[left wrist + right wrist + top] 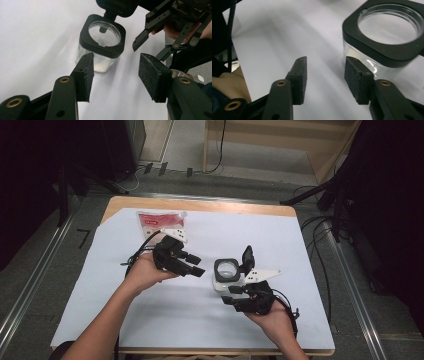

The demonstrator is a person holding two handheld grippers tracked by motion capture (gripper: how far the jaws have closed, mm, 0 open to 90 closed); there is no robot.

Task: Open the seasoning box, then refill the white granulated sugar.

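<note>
The clear jar (226,272) with its black square collar stood upright on the white sheet (100,285), lid (247,256) flipped up behind it. And there was the left gripper (196,264), off to the jar's left, jaws parted with nothing between them (the pads bare in its own view). In the left gripper view the jar (102,45) sat just beyond the fingertips, untouched. The right gripper (234,295) hung just below the jar in the high view, jaws likewise apart and empty; in the right gripper view the jar (384,37) lay close beside one pad. A red-and-white pouch (159,224) lay well beyond the jar, up and to its left.
</note>
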